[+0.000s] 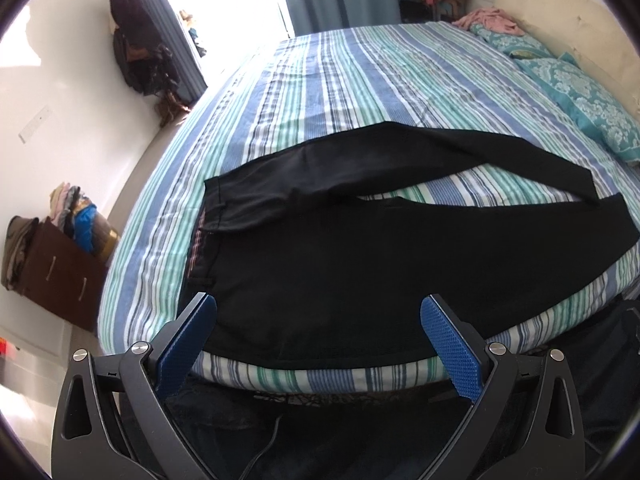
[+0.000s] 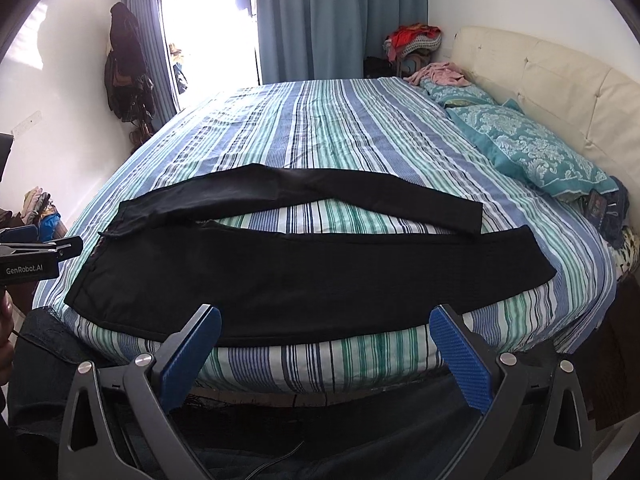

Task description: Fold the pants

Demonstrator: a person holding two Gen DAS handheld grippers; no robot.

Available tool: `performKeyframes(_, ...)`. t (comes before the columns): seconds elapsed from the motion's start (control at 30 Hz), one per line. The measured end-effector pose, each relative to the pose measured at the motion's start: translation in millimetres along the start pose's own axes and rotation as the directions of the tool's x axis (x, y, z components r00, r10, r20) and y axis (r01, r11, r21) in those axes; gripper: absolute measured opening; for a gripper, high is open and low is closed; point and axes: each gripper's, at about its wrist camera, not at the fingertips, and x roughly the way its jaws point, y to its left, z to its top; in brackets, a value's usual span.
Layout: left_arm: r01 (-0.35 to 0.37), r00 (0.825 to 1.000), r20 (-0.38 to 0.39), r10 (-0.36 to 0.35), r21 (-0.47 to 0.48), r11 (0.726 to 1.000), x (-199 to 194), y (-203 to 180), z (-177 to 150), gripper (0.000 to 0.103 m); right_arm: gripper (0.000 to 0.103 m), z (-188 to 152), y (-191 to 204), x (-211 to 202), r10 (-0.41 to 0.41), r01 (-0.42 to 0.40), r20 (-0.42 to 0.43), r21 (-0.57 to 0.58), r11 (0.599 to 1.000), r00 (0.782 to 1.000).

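Note:
Black pants [image 1: 320,264] lie spread flat on the striped bed, waistband at the left, both legs running right and splayed apart; they also show in the right wrist view [image 2: 312,272]. My left gripper [image 1: 318,308] is open and empty, hovering over the near edge of the pants by the waist and hip. My right gripper [image 2: 325,320] is open and empty, above the near edge of the closer leg. The left gripper's body [image 2: 28,258] shows at the left edge of the right wrist view.
The bed has a blue, green and white striped sheet [image 2: 320,132]. Teal pillows [image 2: 536,148] and a cream headboard [image 2: 560,80] are at the right. A brown drawer unit [image 1: 60,276] with piled clothes stands on the floor at the left. Curtains and a window are behind.

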Motion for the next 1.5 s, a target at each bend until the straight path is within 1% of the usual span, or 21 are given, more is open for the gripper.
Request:
performKeyframes(0.17, -0.017, 0.999, -0.041, 0.017, -0.003, 1.000, 29.2, -1.9, 13.2, 0.102, 0.103, 10.1, -6.6, 29.0, 0.019, -0.019, 0.001, -0.003, 1.000, 1.000)
performKeyframes(0.27, -0.048, 0.997, -0.063, 0.048, -0.007, 0.999, 45.4, -1.2, 13.8, 0.102, 0.103, 31.0, -34.5, 59.5, 0.053, -0.053, -0.012, 0.003, 0.999, 0.999)
performKeyframes(0.33, -0.061, 0.994, -0.088, 0.059, -0.013, 0.998, 56.8, 0.5, 9.3, 0.102, 0.103, 50.2, -69.5, 82.8, -0.002, 0.002, 0.001, -0.028, 1.000, 1.000)
performKeyframes(0.4, -0.062, 0.991, -0.124, 0.059, -0.020, 0.998, 67.9, 1.9, 1.1, 0.102, 0.102, 71.8, -112.7, 113.6, -0.131, 0.130, -0.013, -0.064, 0.989, 0.991)
performKeyframes(0.43, -0.063, 0.988, -0.143, 0.060, -0.022, 0.998, 74.4, 1.6, -1.8, 0.102, 0.097, 80.4, -134.2, 131.1, -0.164, 0.161, -0.038, -0.084, 0.983, 0.986)
performKeyframes(0.47, -0.067, 0.985, -0.162, 0.062, -0.022, 0.998, 80.2, 1.4, -6.1, 0.102, 0.086, 87.6, -153.0, 148.5, -0.188, 0.180, -0.060, -0.112, 0.977, 0.980)
performKeyframes(0.5, -0.072, 0.981, -0.181, 0.067, -0.022, 0.997, 85.7, 1.4, -10.7, 0.102, 0.082, 92.8, -167.2, 165.8, -0.202, 0.187, -0.085, -0.151, 0.971, 0.976)
performKeyframes(0.57, -0.086, 0.973, -0.218, 0.080, -0.019, 0.996, 95.2, -1.5, -17.9, 0.102, 0.070, 97.2, -185.6, 200.2, -0.174, 0.139, -0.155, -0.215, 0.967, 0.972)
performKeyframes(0.67, -0.099, 0.959, -0.266, 0.093, -0.010, 0.995, 107.5, -5.3, -23.9, 0.102, 0.069, 92.9, -191.5, 242.1, -0.162, 0.093, -0.213, -0.302, 0.949, 0.964)
performKeyframes(0.77, -0.114, 0.951, -0.290, 0.111, 0.009, 0.993, 116.6, -10.3, -22.8, 0.102, 0.066, 83.6, -192.1, 278.3, -0.229, 0.124, -0.227, -0.399, 0.909, 0.947)
performKeyframes(0.8, -0.119, 0.949, -0.293, 0.119, 0.017, 0.993, 118.4, -12.1, -21.9, 0.102, 0.062, 82.0, -195.3, 290.7, -0.256, 0.136, -0.242, -0.421, 0.897, 0.936)
performKeyframes(0.83, -0.123, 0.948, -0.293, 0.124, 0.022, 0.992, 119.0, -13.5, -20.9, 0.102, 0.045, 82.3, -200.9, 299.4, -0.235, 0.108, -0.270, -0.414, 0.904, 0.934)
performKeyframes(0.87, -0.124, 0.948, -0.291, 0.126, 0.024, 0.992, 119.2, -14.1, -18.8, 0.102, 0.022, 87.3, -206.6, 303.3, -0.184, 0.060, -0.294, -0.387, 0.920, 0.938)
performKeyframes(0.9, -0.124, 0.949, -0.290, 0.126, 0.023, 0.992, 119.1, -14.8, -16.8, 0.102, 0.013, 96.2, -209.4, 304.4, -0.165, 0.041, -0.305, -0.376, 0.926, 0.938)
performKeyframes(0.97, -0.119, 0.950, -0.288, 0.117, 0.011, 0.993, 119.4, -14.6, -9.5, 0.102, 0.006, 128.2, -215.0, 299.1, -0.125, 0.023, -0.300, -0.321, 0.947, 0.946)
performKeyframes(1.07, -0.101, 0.954, -0.286, 0.091, -0.020, 0.995, 120.1, -18.6, 4.0, 0.102, 0.005, 208.8, -229.5, 298.6, -0.104, 0.048, -0.222, -0.242, 0.969, 0.970)
performKeyframes(1.13, -0.077, 0.957, -0.281, 0.064, -0.035, 0.996, 121.6, -25.3, 15.3, 0.102, 0.006, 270.0, -243.1, 315.7, -0.121, 0.092, -0.183, -0.162, 0.982, 0.976)
performKeyframes(1.23, -0.069, 0.962, -0.268, 0.061, -0.022, 0.997, 124.1, -37.8, 29.9, 0.102, 0.060, 328.2, -279.2, 357.1, -0.158, 0.169, -0.229, 0.029, 0.985, 0.960)
performKeyframes(1.27, -0.068, 0.965, -0.257, 0.061, -0.021, 0.997, 124.0, -40.6, 32.7, 0.102, 0.060, 334.8, -289.5, 361.2, -0.188, 0.205, -0.207, 0.067, 0.976, 0.960)
performKeyframes(1.33, -0.059, 0.968, -0.246, 0.052, -0.023, 0.998, 126.7, -44.9, 34.2, 0.102, 0.060, 332.2, -311.1, 365.7, -0.174, 0.202, -0.175, 0.156, 0.967, 0.969)
performKeyframes(1.5, -0.026, 0.956, -0.293, 0.016, -0.028, 0.999, 147.6, -54.1, 31.9, 0.102, 0.058, 278.7, -362.0, 409.5, 0.020, 0.089, -0.243, 0.430, 0.898, 0.970)
